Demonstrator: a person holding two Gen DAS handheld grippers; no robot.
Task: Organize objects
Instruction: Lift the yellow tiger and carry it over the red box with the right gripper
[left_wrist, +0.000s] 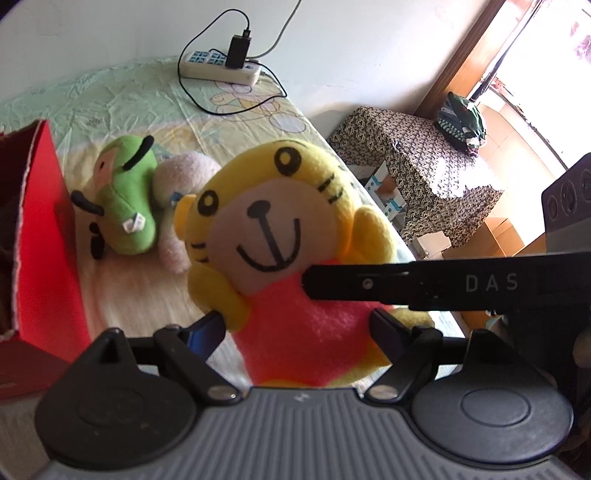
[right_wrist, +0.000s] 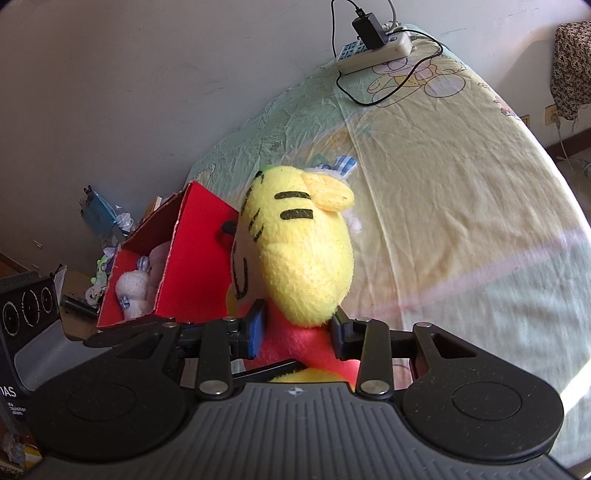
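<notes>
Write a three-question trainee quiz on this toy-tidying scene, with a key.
1. True or false: both the left gripper and the right gripper are clamped on the yellow tiger plush.
2. What already lies inside the red box? A) a white plush toy B) the power strip C) nothing
3. Name the colour of the plush lying on the bed sheet next to the pale pink plush.

Key
1. True: each gripper's pads press on the tiger's red body, one pair from each side.
2. A: a white plush toy lies in the box; the power strip sits on the bed by the wall.
3. Green: the green plush.
</notes>
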